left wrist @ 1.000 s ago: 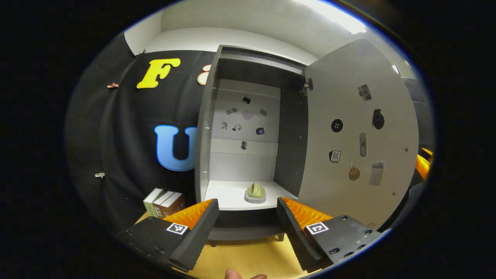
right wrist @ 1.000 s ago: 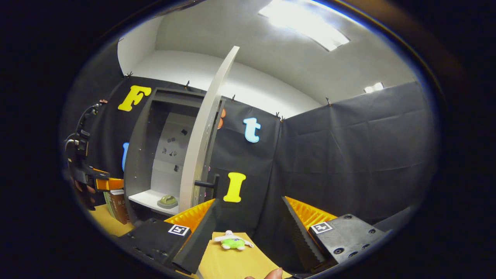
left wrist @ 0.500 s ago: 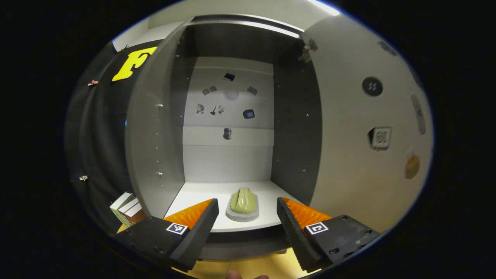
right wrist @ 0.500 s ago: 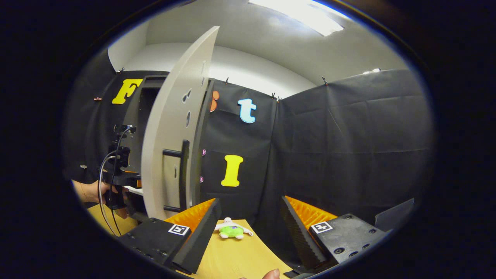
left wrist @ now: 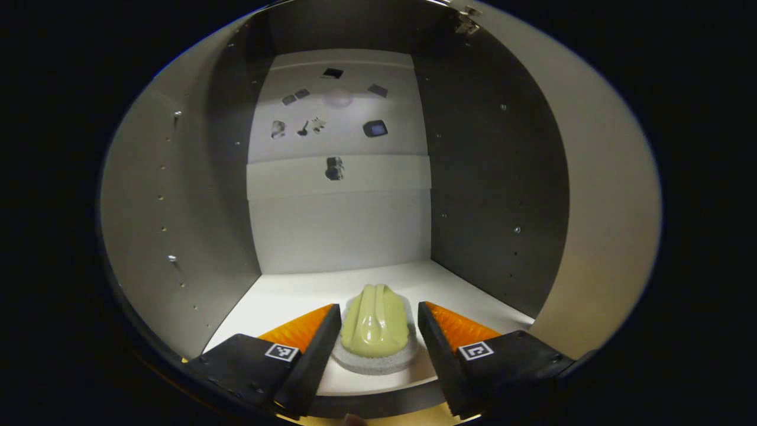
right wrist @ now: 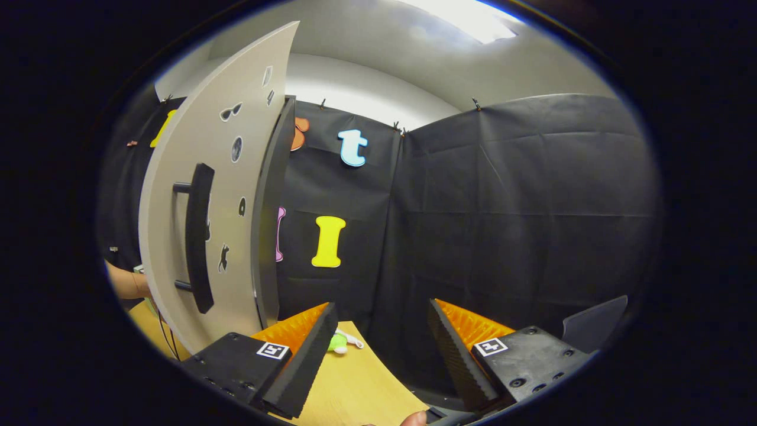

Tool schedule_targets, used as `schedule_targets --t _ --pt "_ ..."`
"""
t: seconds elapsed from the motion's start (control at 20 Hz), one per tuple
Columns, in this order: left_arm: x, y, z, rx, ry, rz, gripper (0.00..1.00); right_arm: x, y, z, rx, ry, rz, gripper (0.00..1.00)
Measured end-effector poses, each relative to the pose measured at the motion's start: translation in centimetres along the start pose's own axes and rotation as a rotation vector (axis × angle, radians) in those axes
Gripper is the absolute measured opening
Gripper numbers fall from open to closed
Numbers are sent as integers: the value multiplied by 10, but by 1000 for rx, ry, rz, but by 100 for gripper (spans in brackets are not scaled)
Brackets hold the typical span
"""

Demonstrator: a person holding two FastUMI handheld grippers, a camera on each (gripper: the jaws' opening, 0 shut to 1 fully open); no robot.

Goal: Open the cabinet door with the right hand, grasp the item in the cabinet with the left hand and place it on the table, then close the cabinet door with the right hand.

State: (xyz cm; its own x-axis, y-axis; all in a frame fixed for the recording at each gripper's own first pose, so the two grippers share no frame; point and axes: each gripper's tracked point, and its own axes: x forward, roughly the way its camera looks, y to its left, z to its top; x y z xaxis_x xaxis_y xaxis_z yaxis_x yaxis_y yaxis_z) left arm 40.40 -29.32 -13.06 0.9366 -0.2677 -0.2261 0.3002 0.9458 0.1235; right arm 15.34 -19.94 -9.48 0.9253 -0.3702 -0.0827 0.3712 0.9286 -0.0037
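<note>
Over the last second the left hand-held gripper (left wrist: 378, 337) has pushed from outside the cabinet (left wrist: 177, 207) right into it, so the grasp looks about to begin. Its fingers are spread, and the green item (left wrist: 376, 324) on the cabinet floor lies between them, not yet pinched. The right hand-held gripper (right wrist: 381, 343), also spread and empty, hangs over the counter (right wrist: 355, 390) beside the open door (right wrist: 219, 195).

Inside the cabinet (left wrist: 177, 195), the item (left wrist: 375, 329) sits on the shelf (left wrist: 284, 296) near its front edge, between the left claw's (left wrist: 378, 337) fingers. The open door (right wrist: 236, 248) stands left of the right claw (right wrist: 381, 343).
</note>
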Motion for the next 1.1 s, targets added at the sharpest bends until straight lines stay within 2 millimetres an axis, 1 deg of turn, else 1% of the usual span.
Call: schedule_targets --t 0.05,0.1,0.15,0.2,0.25,0.3,0.35,0.55,0.6,0.7,0.75,0.8,0.85,1.0,1.1 --pt "5 1 -1 15 1 9 75 3 -3 -2 5 7 -4 97" --pt "8 -1 0 20 -5 11 71 6 -3 -5 11 12 -4 97" --pt "9 -3 4 25 -18 10 69 9 -3 -7 16 17 -3 94" --pt "9 -1 7 33 -27 23 66 10 -5 -8 18 18 -5 97" --pt "10 3 7 38 -30 38 53 9 -4 -8 19 18 -6 94" --pt "6 2 8 33 -26 45 45 11 -5 -9 20 18 -8 97" --pt "10 2 5 29 -21 42 37 12 -5 -9 22 19 -6 97" --pt "3 -2 10 9 -33 -18 33 10 -2 -8 12 15 8 97" --pt "0 1 14 5 -43 -16 30 10 -1 -8 7 14 10 97" --pt "-6 8 19 5 -59 -5 29 9 0 -8 4 15 17 97" --pt "-10 8 21 3 -62 -10 27 9 1 -8 4 15 21 97" --pt "-13 9 23 4 -67 -12 29 8 1 -7 4 13 24 97" --pt "-14 10 23 8 -62 -16 27 8 3 -7 6 12 29 97" --pt "-15 14 13 11 -25 -16 25 10 13 -5 11 6 44 97" --pt "-18 13 15 -10 -34 -26 22 9 16 -3 6 0 52 97"
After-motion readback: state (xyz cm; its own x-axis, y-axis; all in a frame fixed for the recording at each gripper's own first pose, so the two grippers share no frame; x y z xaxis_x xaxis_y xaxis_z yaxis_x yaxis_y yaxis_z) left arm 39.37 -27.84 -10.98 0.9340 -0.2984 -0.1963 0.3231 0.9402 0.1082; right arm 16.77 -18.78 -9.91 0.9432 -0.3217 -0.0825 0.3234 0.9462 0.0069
